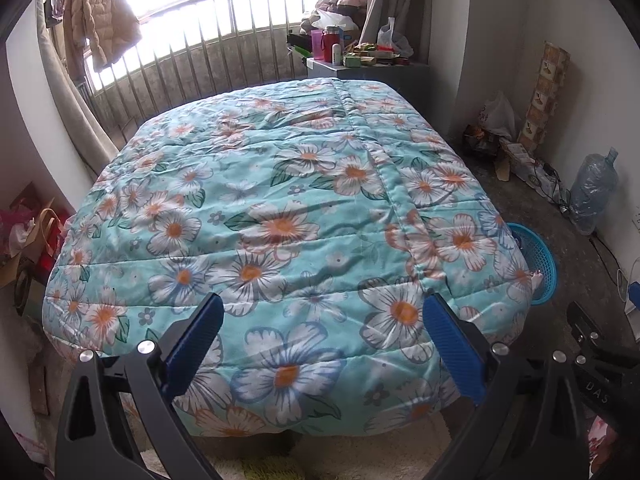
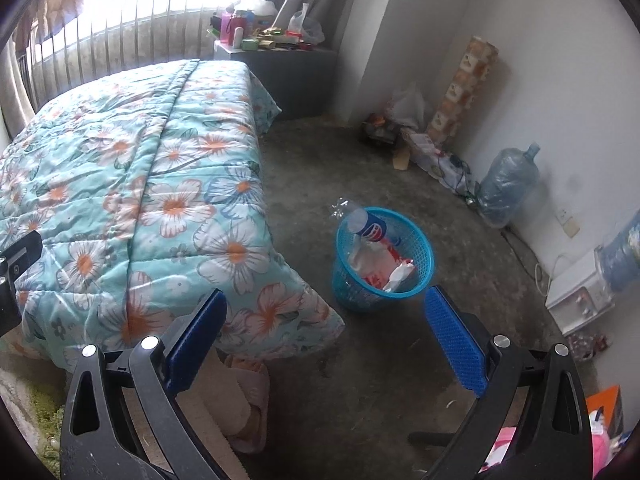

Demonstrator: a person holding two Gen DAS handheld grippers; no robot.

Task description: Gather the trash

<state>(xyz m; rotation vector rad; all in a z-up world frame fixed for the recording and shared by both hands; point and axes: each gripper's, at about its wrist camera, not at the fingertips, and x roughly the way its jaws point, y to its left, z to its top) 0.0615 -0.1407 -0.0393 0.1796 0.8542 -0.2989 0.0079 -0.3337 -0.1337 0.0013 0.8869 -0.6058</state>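
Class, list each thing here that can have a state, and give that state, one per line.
Left gripper: open, empty.
Right gripper: open, empty.
Blue basket: upright, holding trash.
Plastic bottle: tilted, sticking out of basket.
Floral quilt: spread flat.
Water jug: upright against wall.

One bed under one floral quilt. One blue basket on the floor, holding one plastic bottle and some crumpled wrappers, number unclear. Two large water jugs, one beside the wall, one on a dispenser. One hanging jacket.
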